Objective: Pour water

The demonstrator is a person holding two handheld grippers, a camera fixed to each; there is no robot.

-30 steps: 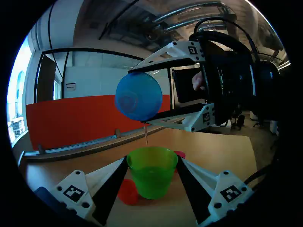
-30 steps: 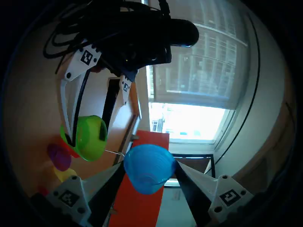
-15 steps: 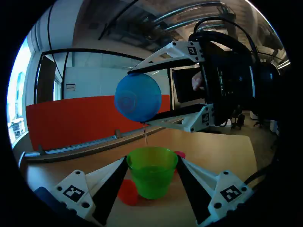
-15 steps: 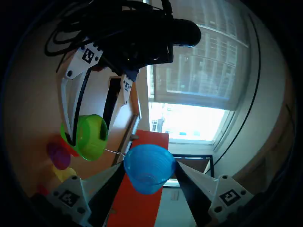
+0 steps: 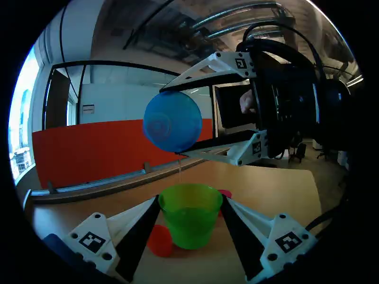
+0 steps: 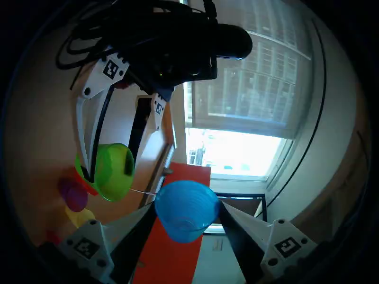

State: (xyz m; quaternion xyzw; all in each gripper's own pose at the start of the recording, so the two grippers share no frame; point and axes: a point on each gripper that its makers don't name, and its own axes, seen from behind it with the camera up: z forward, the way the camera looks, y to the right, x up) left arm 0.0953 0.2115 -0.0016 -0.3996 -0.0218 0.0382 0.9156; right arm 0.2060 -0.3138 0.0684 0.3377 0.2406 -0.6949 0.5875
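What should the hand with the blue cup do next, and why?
Probably tip the blue cup a little further. Only a thin stream of water falls from its rim into the green cup, which stands upright straight below it between the fingers of the left gripper, so the aim looks good.

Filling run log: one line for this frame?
phase: pouring | left gripper: shut on green cup, upright | right gripper: shut on blue cup, tipped | water stream: thin, into green cup
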